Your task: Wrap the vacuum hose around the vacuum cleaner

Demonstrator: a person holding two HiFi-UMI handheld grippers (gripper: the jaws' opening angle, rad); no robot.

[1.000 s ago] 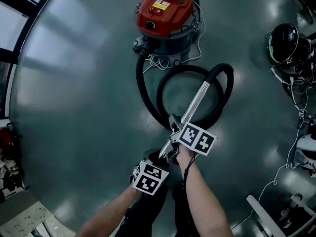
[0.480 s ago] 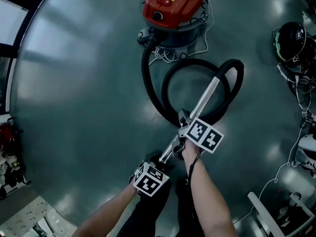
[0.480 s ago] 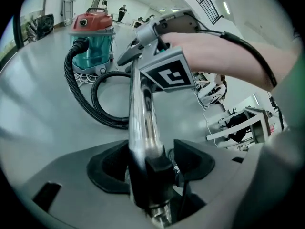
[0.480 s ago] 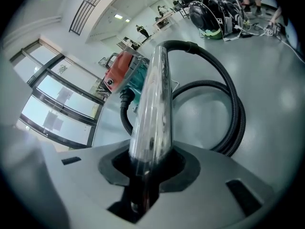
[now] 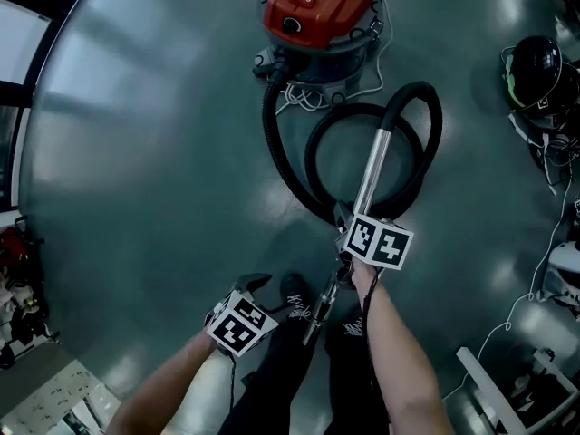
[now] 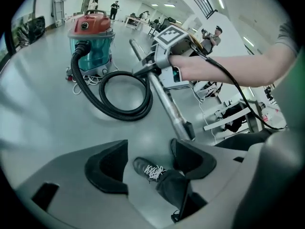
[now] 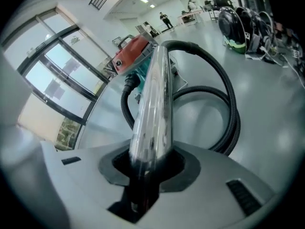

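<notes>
The red vacuum cleaner [image 5: 319, 16] stands on the floor ahead of me. Its black hose [image 5: 290, 166] runs out from it and lies in a loop on the floor. The hose ends in a shiny metal tube [image 5: 373, 166], and my right gripper [image 5: 349, 229] is shut on that tube low down. In the right gripper view the tube [image 7: 152, 109] rises straight out of the jaws toward the vacuum cleaner [image 7: 136, 51]. My left gripper [image 5: 258, 284] hangs left of the tube's lower end; its jaws have just been opening and stand open with nothing between them. In the left gripper view only my shoe [image 6: 147, 168] on the floor shows between its fingers.
A white power cord [image 5: 304, 98] lies bunched at the vacuum's base. A black helmet [image 5: 533, 72] and loose cables sit at the right edge, with a white frame [image 5: 489, 388] at bottom right. My legs are directly below the grippers. Windows line the left.
The left gripper has let go of the tube's lower end, opened, and drawn away to the left. The tube has swung more upright in the head view, still in the right gripper.
</notes>
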